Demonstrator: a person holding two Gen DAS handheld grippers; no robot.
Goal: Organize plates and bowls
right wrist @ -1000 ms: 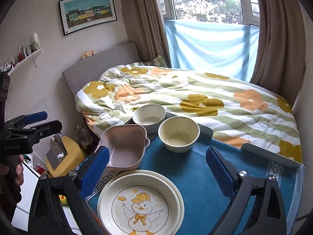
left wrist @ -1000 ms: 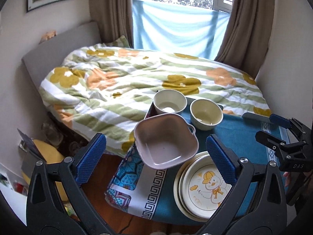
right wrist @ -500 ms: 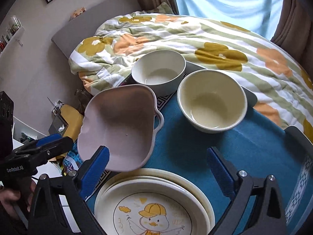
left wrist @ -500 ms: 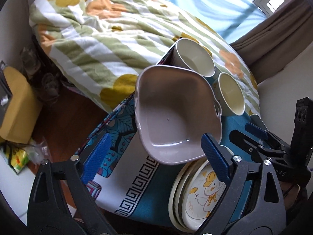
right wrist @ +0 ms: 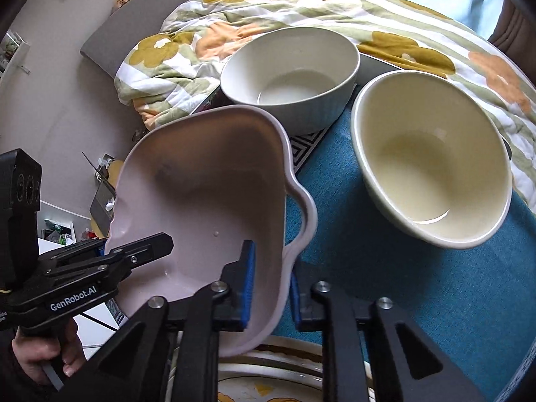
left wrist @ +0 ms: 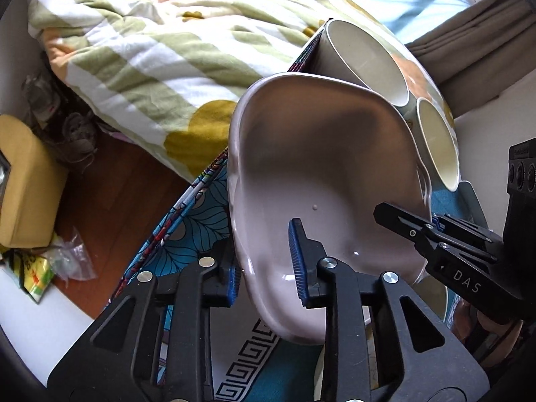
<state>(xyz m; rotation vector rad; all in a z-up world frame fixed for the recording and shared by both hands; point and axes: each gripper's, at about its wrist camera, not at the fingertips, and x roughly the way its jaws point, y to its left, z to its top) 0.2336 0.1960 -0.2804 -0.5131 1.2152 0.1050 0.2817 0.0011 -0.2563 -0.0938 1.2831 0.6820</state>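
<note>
With both wrist cams shoved this close, the pink dish fills most of each view. It's a squarish bowl w/ wavy handles, sitting on the blue tablecloth at the table's left edge, right next to the bed.

Left gripper jaws have just been closing and now pinch the dish's near-left wall: one blue pad inside, one outside, the outer mostly hidden behind the rim. Right gripper same deal on the opposite side by the handle, jaws just closed, pads either side of the wall. So both are clamped on the same dish. Whether it's lifted off the cloth yet, can't tell, the underside is hidden in both views.

White bowl sits behind the dish, prob touching it, but the contact spot is covered by the pink rim. Cream bowl is just to its right, upright, empty.

Stack of plates w/ the duck print is barely there, just a sliver of rim and a bit of yellow betw the gripper arms at the bottom edge; in the left view it's nearly all blocked.

A hand holds the left gripper's handle, cut off at the corner. Floral quilt behind everything.
</note>
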